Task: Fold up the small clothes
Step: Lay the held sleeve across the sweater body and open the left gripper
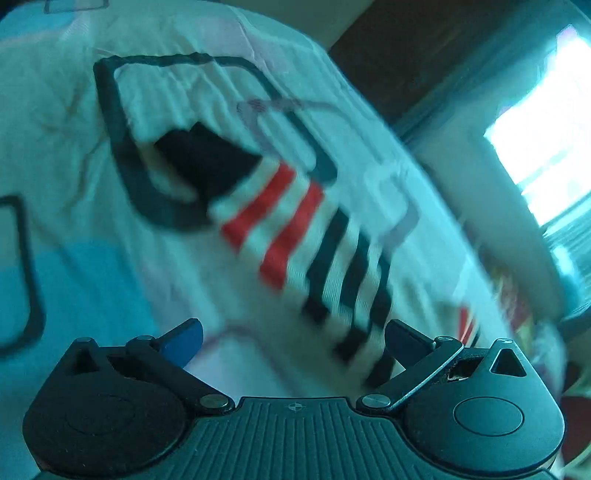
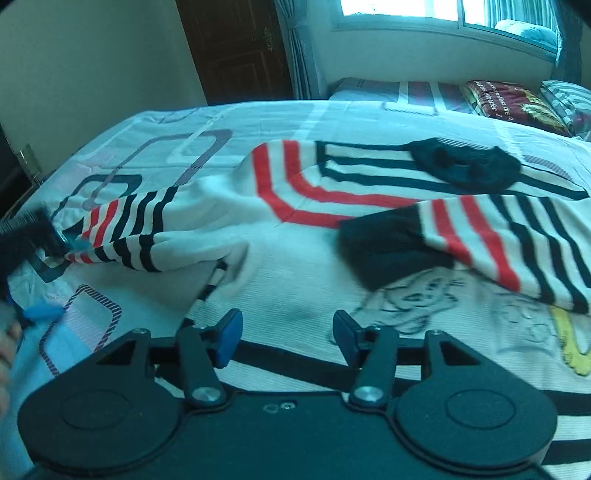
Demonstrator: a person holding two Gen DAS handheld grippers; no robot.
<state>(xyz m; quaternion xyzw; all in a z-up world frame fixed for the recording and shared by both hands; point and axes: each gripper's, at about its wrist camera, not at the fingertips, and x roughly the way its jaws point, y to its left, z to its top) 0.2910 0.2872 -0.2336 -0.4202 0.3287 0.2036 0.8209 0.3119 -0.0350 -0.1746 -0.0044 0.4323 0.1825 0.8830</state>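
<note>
**Both claws empty over the striped sweater**

Nearest, the right gripper [image 2: 287,339] hovers half-open over the striped sweater [image 2: 295,258] on the patterned bedsheet [image 2: 110,147]. Left gripper [image 1: 293,341] – jaws wide, holding nothing – hangs above one sleeve [image 1: 314,240]. Beyond stands a window [image 2: 406,7].

White lettering runs across the dark red pillow [image 2: 511,101] at the head of the bed; only a fragment like "perfec" can be made out. Nothing else is legible.
</note>
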